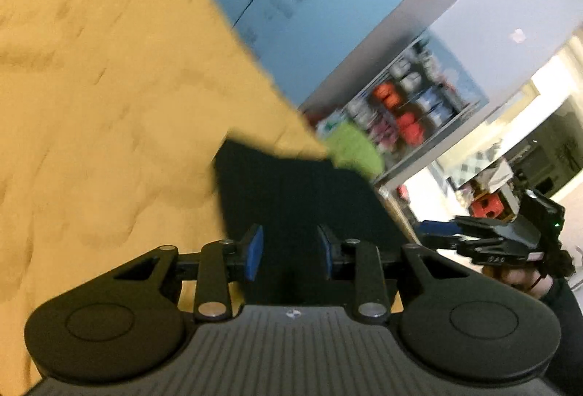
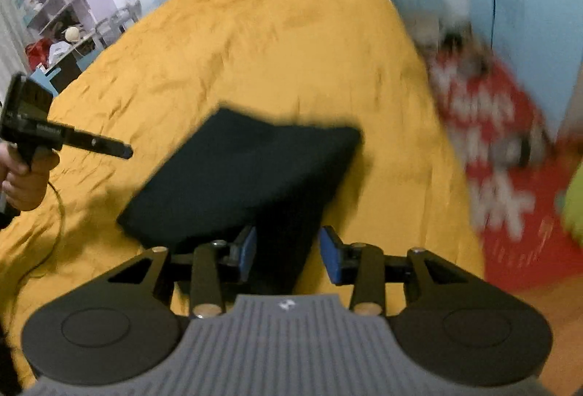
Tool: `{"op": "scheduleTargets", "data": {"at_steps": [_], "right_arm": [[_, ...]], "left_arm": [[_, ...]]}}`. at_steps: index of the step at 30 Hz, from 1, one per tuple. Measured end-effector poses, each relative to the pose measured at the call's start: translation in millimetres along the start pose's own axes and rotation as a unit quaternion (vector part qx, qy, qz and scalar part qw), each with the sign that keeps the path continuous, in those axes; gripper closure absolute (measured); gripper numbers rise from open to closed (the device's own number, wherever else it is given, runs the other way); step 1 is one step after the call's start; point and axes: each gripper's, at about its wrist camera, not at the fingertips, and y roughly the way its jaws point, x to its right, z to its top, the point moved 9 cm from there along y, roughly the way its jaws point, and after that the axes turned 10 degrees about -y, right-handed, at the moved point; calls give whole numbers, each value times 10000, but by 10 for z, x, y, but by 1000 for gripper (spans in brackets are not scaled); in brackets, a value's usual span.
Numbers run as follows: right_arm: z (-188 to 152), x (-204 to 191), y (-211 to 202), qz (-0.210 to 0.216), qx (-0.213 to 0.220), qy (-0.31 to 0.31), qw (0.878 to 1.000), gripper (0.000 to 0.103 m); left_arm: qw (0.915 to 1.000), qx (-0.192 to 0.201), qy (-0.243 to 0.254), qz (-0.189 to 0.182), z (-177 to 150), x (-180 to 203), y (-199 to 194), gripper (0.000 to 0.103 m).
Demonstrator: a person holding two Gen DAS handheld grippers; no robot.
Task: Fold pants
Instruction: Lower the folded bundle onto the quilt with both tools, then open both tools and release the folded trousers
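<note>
A bed covered with a creased mustard-yellow spread filled most of both views. On it, toward its near edge, lay the pants, black and folded into a thick, roughly rectangular bundle. Beside the bed's right side, on the floor, sat a red bag with white lettering, too blurred to read; something lime green showed at its far right, and whether it was in the bag could not be told. Beyond the bed's far corner, in the left wrist view, stood an open shelf unit packed with red, white and blue items, too blurred to name.

The right gripper hung over the near end of the pants, its blue-padded fingers parted and clear of the cloth, nothing between them. The left gripper was likewise above the pants with its fingers apart and gripping nothing. A hand held the left gripper's handle at the bed's left side.
</note>
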Motion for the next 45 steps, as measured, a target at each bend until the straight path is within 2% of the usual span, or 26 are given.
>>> {"op": "scheduleTargets", "data": {"at_steps": [4, 6, 10, 12, 13, 15, 18, 19, 21, 24, 26, 28, 31, 34, 36, 39, 40, 42, 45], "right_arm": [[368, 4, 193, 198, 471, -87, 9987, 67], [505, 27, 377, 22, 652, -150, 9978, 67], [525, 53, 919, -444, 305, -633, 9965, 67], [449, 66, 1151, -606, 135, -775, 9951, 68], [400, 112, 1224, -713, 56, -767, 9945, 68], [286, 277, 1272, -918, 23, -585, 9941, 70], [141, 523, 1132, -1304, 54, -223, 9912, 71], [93, 595, 1065, -1417, 54, -90, 9898, 67], [39, 653, 880, -1543, 207, 137, 9877, 66], [36, 471, 572, -1457, 619, 179, 9872, 67], [38, 247, 450, -1267, 804, 38, 9887, 67], [-1, 29, 379, -1161, 847, -142, 9895, 67], [-137, -202, 396, -1170, 701, -364, 9900, 68], [-408, -216, 443, -1324, 496, -285, 9895, 68], [-600, -203, 407, -1444, 418, -238, 9883, 67], [-823, -168, 310, -1338, 380, 234, 9900, 67], [-877, -171, 265, -1352, 334, 338, 9897, 66], [-945, -216, 189, -1488, 196, 368, 9880, 66], [-1008, -321, 20, -1801, -189, 408, 9826, 64]], "left_arm": [[9983, 176, 547, 36, 110, 287, 328, 68], [9970, 135, 762, 96, 38, 291, 469, 68], [9929, 241, 1045, 509, -14, 164, 802, 68], [9921, 349, 948, 739, 16, -6, 880, 68], [9920, 393, 893, 796, 23, -85, 896, 74], [9929, 433, 690, 867, 36, -247, 877, 77], [9940, 473, 549, 819, 27, -390, 757, 78], [9933, 504, 549, 881, 28, -405, 715, 77], [9921, 577, 453, 1018, 39, -408, 606, 77], [9934, 705, 326, 844, 5, -267, 404, 74], [9930, 783, 455, 753, -92, -117, 299, 72], [9911, 791, 687, 827, -277, 15, 233, 66], [9884, 684, 906, 1010, -585, 97, 247, 66], [9904, 561, 749, 1021, -824, 23, 280, 66], [9895, 551, 731, 1121, -908, -28, 274, 62], [9901, 520, 557, 1179, -995, -128, 211, 62], [9900, 507, 497, 1218, -1013, -163, 176, 57], [9896, 409, 337, 1334, -1042, -221, 109, 48], [9899, 283, 122, 1386, -1050, -233, -56, 48]]}}
